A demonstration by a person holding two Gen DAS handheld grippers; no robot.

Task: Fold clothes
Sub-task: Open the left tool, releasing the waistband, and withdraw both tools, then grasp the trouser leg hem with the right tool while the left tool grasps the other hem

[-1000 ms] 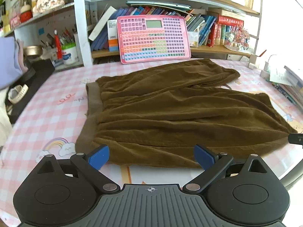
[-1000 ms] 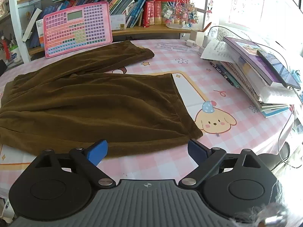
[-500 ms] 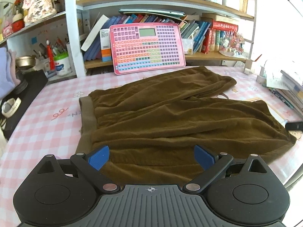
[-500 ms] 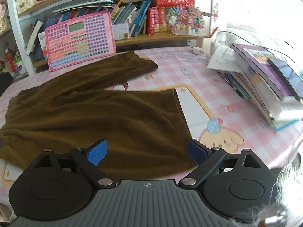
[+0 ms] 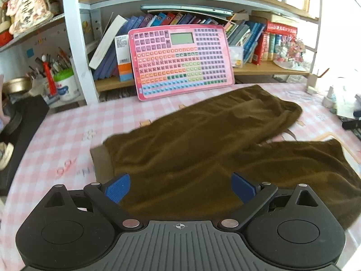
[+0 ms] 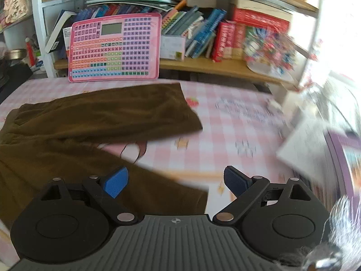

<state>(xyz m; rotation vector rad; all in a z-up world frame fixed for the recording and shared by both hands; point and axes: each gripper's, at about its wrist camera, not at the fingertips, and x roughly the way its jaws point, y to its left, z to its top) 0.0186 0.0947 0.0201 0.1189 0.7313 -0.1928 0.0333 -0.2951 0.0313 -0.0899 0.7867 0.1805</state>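
Note:
Brown corduroy trousers [image 5: 203,149] lie spread flat on the pink checked table, waistband [image 5: 101,164] to the left, both legs running right. My left gripper [image 5: 180,186] hovers open over the trousers near the waistband, nothing between its blue pads. In the right wrist view the trousers [image 6: 90,122] fill the left half, the far leg's hem [image 6: 191,113] near the middle. My right gripper [image 6: 176,180] is open above the near leg's hem [image 6: 198,194] and bare tablecloth, holding nothing.
A pink keyboard-like toy board [image 5: 180,61] leans against the bookshelf [image 5: 259,67] behind the trousers. Pen pots [image 5: 61,83] stand at the back left. Stacked books and papers [image 6: 327,149] crowd the table's right side. A dark object [image 5: 20,135] lies along the left edge.
Both grippers have moved forward over the table, so the trousers sit closer and lower in each view. The right gripper also swung right and rolled; its view is blurred. Both stay open.

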